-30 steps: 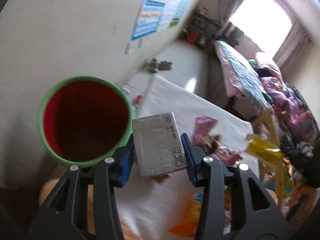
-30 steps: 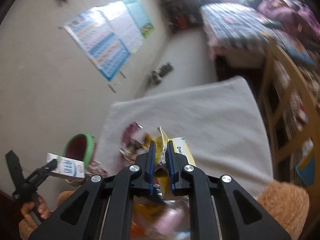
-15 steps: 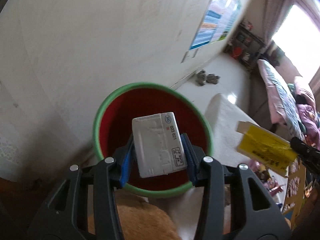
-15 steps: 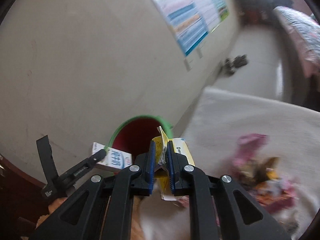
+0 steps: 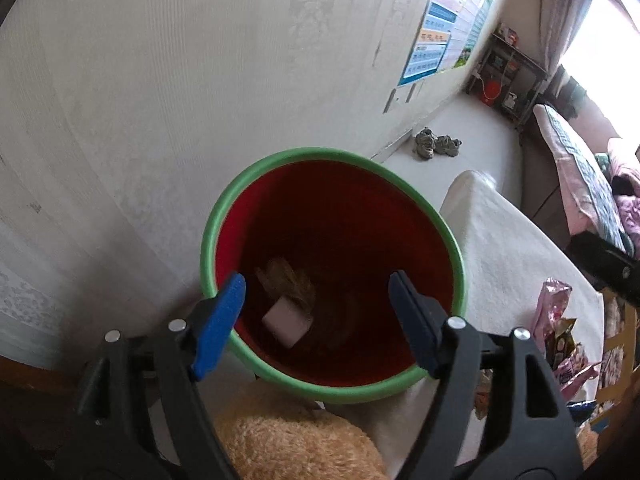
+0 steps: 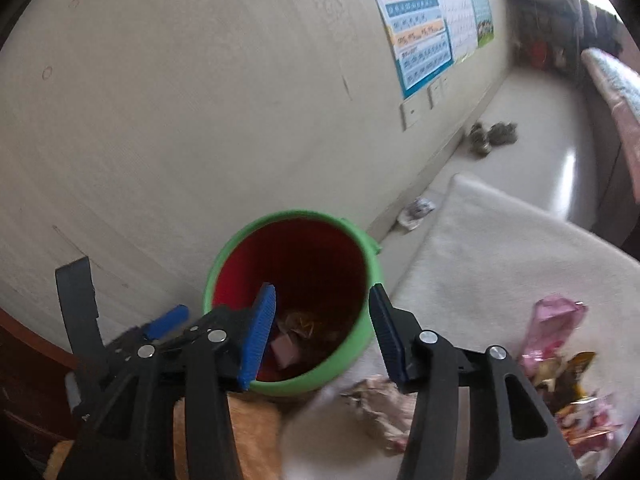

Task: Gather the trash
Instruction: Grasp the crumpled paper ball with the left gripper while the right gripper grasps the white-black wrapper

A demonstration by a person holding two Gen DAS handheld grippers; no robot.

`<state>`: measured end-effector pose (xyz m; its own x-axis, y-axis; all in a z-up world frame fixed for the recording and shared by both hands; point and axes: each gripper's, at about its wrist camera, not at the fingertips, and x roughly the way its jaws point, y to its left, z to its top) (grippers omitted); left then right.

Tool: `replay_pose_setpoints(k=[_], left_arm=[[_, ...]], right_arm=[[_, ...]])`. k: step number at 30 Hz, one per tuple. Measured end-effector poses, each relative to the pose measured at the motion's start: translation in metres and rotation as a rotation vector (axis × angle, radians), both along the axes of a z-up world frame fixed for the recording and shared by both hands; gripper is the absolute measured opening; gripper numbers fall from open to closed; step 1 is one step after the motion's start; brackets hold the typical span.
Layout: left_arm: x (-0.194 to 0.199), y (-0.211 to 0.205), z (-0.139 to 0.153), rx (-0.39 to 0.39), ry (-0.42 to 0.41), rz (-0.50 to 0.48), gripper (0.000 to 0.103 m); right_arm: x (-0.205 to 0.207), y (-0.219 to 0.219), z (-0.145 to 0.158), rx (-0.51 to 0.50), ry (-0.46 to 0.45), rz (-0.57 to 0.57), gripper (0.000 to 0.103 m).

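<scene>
A red bin with a green rim [image 5: 454, 240] [image 6: 362, 240] stands by the wall at the edge of a white cloth-covered table. My left gripper [image 5: 316, 312] is open and empty right over its mouth. A white carton [image 5: 286, 322] lies at the bottom with other scraps; it shows pinkish in the right wrist view [image 6: 285, 350]. My right gripper [image 6: 322, 330] is open and empty above the bin's near rim, with yellowish trash [image 6: 304, 322] inside below it. Pink and brown snack wrappers [image 6: 556, 344] [image 5: 554, 320] lie on the cloth to the right.
The white cloth [image 6: 500, 248] [image 5: 512, 248] covers the table right of the bin. A fuzzy tan plush [image 5: 296, 444] [image 6: 256, 436] sits below the grippers. A crumpled wrapper [image 6: 416, 210] and shoes [image 5: 436, 146] lie on the floor by the wall. A bed [image 5: 580, 176] stands far right.
Both grippers have opened over the bin. The white carton has dropped from my left gripper to the bin's bottom, and the yellow wrapper has left my right gripper.
</scene>
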<state>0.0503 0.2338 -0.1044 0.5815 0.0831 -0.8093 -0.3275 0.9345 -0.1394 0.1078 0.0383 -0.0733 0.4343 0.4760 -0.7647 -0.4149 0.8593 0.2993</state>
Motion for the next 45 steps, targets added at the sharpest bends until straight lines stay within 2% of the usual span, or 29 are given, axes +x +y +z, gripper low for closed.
replay_pose_setpoints(k=[8, 14, 19, 26, 29, 30, 32, 33, 35, 37, 42, 45], left_arm=[[-0.003, -0.047, 0.014, -0.016, -0.015, -0.098, 0.074], [-0.013, -0.092, 0.013, -0.062, 0.020, -0.196, 0.074], [-0.013, -0.128, -0.007, -0.090, 0.099, -0.260, 0.074], [0.004, -0.158, -0.037, -0.009, 0.188, -0.319, 0.074], [0.011, -0.162, -0.049, -0.011, 0.225, -0.328, 0.074], [0.014, -0.164, -0.054, -0.024, 0.241, -0.340, 0.072], [0.018, -0.167, -0.061, -0.027, 0.267, -0.356, 0.059], [0.019, -0.168, -0.063, -0.033, 0.273, -0.365, 0.058], [0.019, -0.168, -0.062, -0.041, 0.267, -0.367, 0.051], [0.016, -0.169, -0.058, -0.044, 0.256, -0.377, 0.049], [0.003, -0.169, -0.039, -0.054, 0.200, -0.380, 0.048], [-0.002, -0.171, -0.030, -0.059, 0.173, -0.377, 0.048]], right_arm=[[-0.020, -0.047, 0.012, -0.063, -0.076, -0.071, 0.056], [-0.044, -0.124, 0.010, -0.116, -0.090, -0.200, 0.057], [-0.073, -0.193, -0.003, -0.136, -0.043, -0.348, 0.057], [-0.105, -0.256, -0.019, -0.126, 0.027, -0.499, 0.058], [-0.111, -0.272, -0.019, -0.103, 0.036, -0.533, 0.058], [-0.112, -0.274, -0.018, -0.101, 0.031, -0.537, 0.058], [-0.115, -0.277, -0.016, -0.097, 0.026, -0.541, 0.058], [-0.115, -0.278, -0.016, -0.096, 0.028, -0.541, 0.058], [-0.115, -0.280, -0.017, -0.094, 0.035, -0.539, 0.058], [-0.115, -0.283, -0.016, -0.095, 0.040, -0.539, 0.058], [-0.115, -0.304, -0.021, -0.128, 0.084, -0.565, 0.059], [-0.121, -0.317, -0.033, -0.147, 0.136, -0.586, 0.065]])
